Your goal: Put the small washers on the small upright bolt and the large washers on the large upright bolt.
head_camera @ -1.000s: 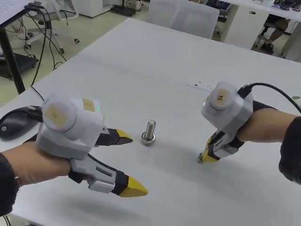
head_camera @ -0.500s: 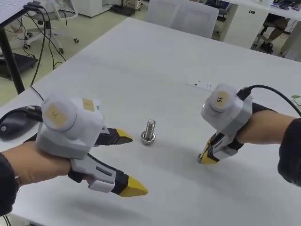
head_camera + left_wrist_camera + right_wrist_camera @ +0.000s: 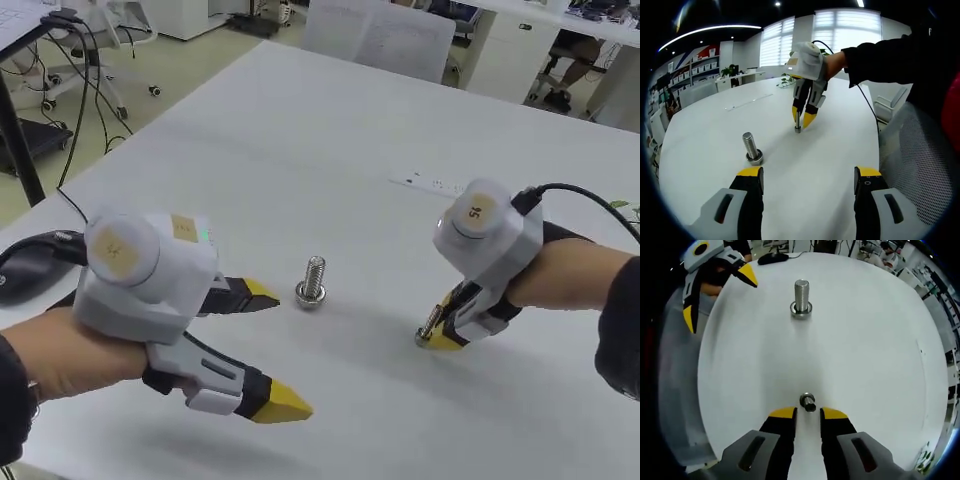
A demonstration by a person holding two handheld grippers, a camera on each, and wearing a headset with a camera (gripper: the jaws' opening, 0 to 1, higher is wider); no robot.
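Head view shows a large silver threaded upright bolt (image 3: 311,281) standing on the white counter (image 3: 330,130). A wider metal ring sits around the bolt's foot, and I cannot tell whether it is a washer or the bolt's own head. The left gripper (image 3: 270,348), grey-white with black, yellow-tipped fingers (image 3: 280,402), is held just to the left of that bolt. Its fingers are spread wide with nothing between them, and one tip is close to the bolt's side without touching it. Well to the right of the large bolt, the right gripper (image 3: 440,335) points steeply down at the counter, where a small silver upright bolt (image 3: 430,322) stands at its tips. In the right gripper view the small bolt (image 3: 807,401) sits at the mouth of the narrow gap between that gripper's own fingers (image 3: 782,414). Whether they pinch it or only frame it cannot be told. Beyond it along the same line stands the large bolt (image 3: 801,299), with the left gripper (image 3: 715,285) off to its left. In the left gripper view the large bolt (image 3: 751,148) stands just ahead of the left-hand finger (image 3: 750,172). The right gripper (image 3: 805,117) is farther off, beyond the large bolt, with the small bolt (image 3: 798,122) at its tips. A black computer mouse (image 3: 25,270) lies on the counter far to the left of the large bolt.
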